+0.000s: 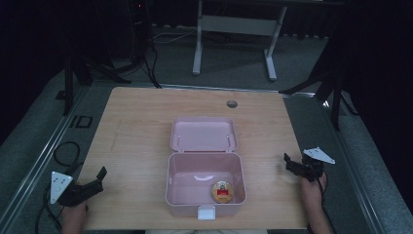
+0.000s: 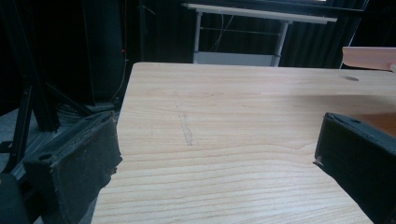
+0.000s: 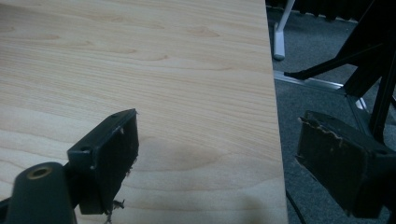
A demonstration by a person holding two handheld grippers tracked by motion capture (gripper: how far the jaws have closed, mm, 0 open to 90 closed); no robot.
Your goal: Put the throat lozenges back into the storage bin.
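Black jaws stand apart and empty on both the left gripper (image 1: 100, 178) and right gripper (image 1: 290, 163), each parked at its own desk (image 1: 136, 126) edge. Between them the pink box (image 1: 205, 184) sits lid-open mid-desk, holding a round tin (image 1: 222, 191) in its near right corner; closing it seemingly remains.

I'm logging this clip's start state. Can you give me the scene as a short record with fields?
table: wooden table, small round hole near far edge
box: pink box at centre, open
lid: lid swung back, lying on the far side
contents: round tin in the box's near right corner
left gripper: left gripper open, at the near left edge, holding nothing
right gripper: right gripper open, at the right edge, holding nothing
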